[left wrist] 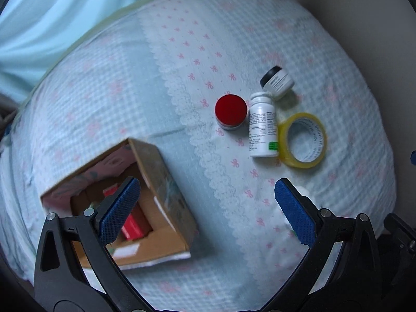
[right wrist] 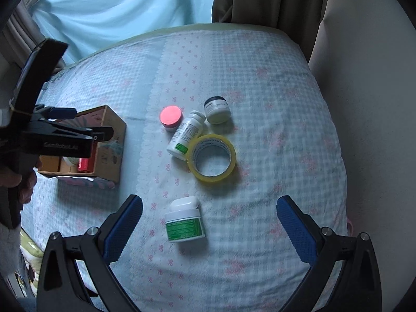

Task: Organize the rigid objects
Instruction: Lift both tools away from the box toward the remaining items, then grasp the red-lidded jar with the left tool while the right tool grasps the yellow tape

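Both tools hover open and empty over a bed (right wrist: 273,98) covered in a pale blue gingham sheet with pink bows. The left tool (left wrist: 205,208) hangs above the open cardboard box (left wrist: 166,182), which already holds a red packet (left wrist: 132,227) and other small items. The right tool (right wrist: 209,223) is spread wide over a white jar with a green label (right wrist: 184,227), lying on its side near the camera. Farther off sit a red-lidded jar (left wrist: 231,110), a white pill bottle (left wrist: 262,130) lying flat and touching a roll of yellow tape (left wrist: 303,140), and a black-lidded cream jar (left wrist: 277,82) tilted against the bottle's cap. The box lies left of this group.
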### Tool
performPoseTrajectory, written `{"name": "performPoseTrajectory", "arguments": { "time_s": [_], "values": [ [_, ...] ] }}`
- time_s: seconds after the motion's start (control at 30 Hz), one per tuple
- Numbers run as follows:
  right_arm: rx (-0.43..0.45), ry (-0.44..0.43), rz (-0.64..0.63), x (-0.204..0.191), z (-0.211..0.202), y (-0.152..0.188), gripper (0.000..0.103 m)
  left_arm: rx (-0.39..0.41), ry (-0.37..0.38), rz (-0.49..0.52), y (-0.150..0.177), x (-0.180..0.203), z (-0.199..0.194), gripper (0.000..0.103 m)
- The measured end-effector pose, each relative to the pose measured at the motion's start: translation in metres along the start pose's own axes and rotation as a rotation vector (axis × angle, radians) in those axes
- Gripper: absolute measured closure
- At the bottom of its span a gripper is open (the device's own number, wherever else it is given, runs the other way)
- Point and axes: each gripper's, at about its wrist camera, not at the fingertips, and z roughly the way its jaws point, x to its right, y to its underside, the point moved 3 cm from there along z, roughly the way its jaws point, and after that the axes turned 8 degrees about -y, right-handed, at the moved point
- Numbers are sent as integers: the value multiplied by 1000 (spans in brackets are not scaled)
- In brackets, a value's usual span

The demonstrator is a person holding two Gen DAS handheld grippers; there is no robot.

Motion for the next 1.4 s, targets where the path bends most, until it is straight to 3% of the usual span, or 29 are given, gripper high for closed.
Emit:
{"name": "performPoseTrajectory", "arguments": {
  "time_s": [0.17, 0.43, 0.6, 0.77, 0.9, 0.97, 1.03, 1.4],
  "values": [
    [-30, 4, 7, 13, 47, -5, 0, -38, -4, 140, -27, 14, 52, 0],
    [-42, 3, -34, 22, 125, -3, 0, -48, -4, 520, -61, 47, 120, 0],
    [-47, 16, -45, 26, 159, -3, 0, -48, 12, 641, -72, 61, 146, 6],
    [-62, 38, -54, 27, 183, -6, 0, -49, 55, 689, -81, 69, 161, 26],
    [-64, 54, -68, 28, 193, -12, 0, -42, 79, 714, -82, 75, 165, 34],
    [-68, 53, -86, 28, 198, -15, 0, -41, 105, 716, -81, 76, 164, 44],
    [-71, 55, -106, 26, 201, -17, 5, -38, 124, 717, -79, 78, 162, 52],
    [-91, 54, -121, 18, 200, -25, 9, -27, 111, 667, -65, 65, 144, 52]
  ]
}}
